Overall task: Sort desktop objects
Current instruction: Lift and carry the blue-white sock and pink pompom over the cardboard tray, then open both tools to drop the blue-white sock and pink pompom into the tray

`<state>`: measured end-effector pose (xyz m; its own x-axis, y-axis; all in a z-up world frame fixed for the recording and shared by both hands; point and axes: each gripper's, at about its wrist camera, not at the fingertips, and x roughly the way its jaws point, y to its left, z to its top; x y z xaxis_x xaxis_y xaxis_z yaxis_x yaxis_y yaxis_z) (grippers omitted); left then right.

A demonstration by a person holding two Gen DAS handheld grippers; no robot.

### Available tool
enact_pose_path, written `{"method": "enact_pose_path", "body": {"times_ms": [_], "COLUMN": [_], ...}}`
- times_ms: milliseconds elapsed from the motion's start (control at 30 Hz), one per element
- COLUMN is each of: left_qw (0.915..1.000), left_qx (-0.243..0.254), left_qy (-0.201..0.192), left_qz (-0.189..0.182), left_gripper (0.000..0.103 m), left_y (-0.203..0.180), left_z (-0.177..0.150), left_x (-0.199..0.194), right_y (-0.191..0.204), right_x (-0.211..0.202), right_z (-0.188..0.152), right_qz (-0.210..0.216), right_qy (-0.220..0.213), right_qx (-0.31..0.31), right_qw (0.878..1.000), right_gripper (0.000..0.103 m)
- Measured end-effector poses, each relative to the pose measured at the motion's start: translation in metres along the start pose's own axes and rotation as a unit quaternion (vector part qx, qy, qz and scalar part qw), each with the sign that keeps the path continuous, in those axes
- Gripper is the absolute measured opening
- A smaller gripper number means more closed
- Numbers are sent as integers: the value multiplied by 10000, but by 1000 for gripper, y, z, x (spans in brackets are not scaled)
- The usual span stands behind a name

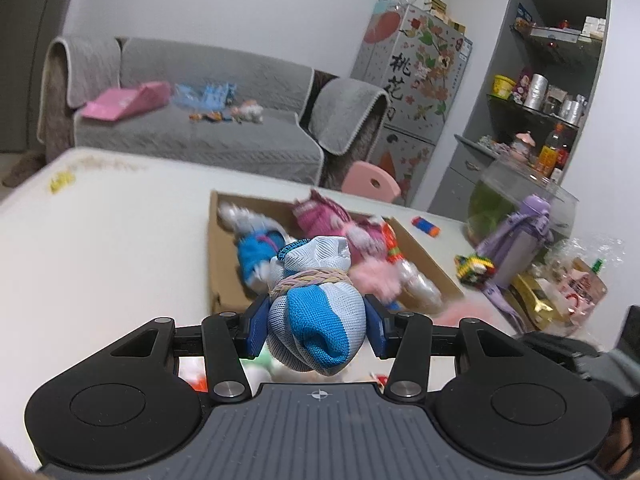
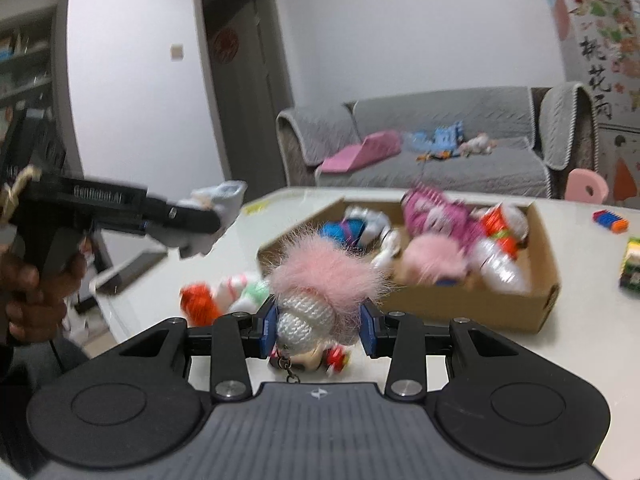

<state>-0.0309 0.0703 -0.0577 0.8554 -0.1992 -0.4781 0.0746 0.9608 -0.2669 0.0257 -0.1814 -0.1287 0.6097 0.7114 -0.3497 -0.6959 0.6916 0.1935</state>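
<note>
My left gripper [image 1: 316, 326] is shut on a blue and white mesh sock bundle [image 1: 316, 320] tied with rubber bands, held above the table just in front of the cardboard box [image 1: 214, 248]. The box holds several plush and knitted toys, blue [image 1: 256, 254] and pink [image 1: 320, 212]. My right gripper [image 2: 318, 330] is shut on a pink furry knitted doll [image 2: 320, 284], held above the table short of the box [image 2: 460, 304]. The left gripper with its bundle also shows in the right wrist view [image 2: 208, 216], at the left.
Loose toys lie on the white table: an orange and white one [image 2: 218, 296], a small one under my right gripper [image 2: 316, 360], a block toy [image 1: 474, 268], an orange-blue piece [image 1: 426, 226]. A purple bottle [image 1: 520, 240], snack bags [image 1: 568, 292] and a fishbowl [image 1: 520, 200] stand at the right.
</note>
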Motion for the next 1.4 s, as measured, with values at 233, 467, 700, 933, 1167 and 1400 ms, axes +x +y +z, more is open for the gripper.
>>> {"method": "enact_pose_path", "body": {"times_ms": [233,467,700,933,1167,1400], "left_qw": [9984,9971,9933,9931,9919,9902], "left_qx": [457,536,837,756,756,904], "left_qy": [-241,-322,-283,-17,265,364], "left_qz": [246,427,745,893,981,1004], "left_gripper": [55,55,55,55,55,55], "left_y": [-11,-8,2,19,30,25], "left_z": [32,63,81,85,87,87], "left_x": [17,62,124,176,212,223], "right_y": [-36,-77,-110,-121,-121,-116], "right_x": [-9,14,53,84,93,107], "right_z": [40,88,109,94,86,95], "right_qz": [-367,-675,-851,-1092,-1161,-1040], "right_qy": [-478,-748,-761,-372,-78,-43], "right_qx": [179,251,329,285,378,425], "right_qw": [9980,9946,9929,9929,9925,9937], "right_gripper": [36,36,36,36,36,36]}}
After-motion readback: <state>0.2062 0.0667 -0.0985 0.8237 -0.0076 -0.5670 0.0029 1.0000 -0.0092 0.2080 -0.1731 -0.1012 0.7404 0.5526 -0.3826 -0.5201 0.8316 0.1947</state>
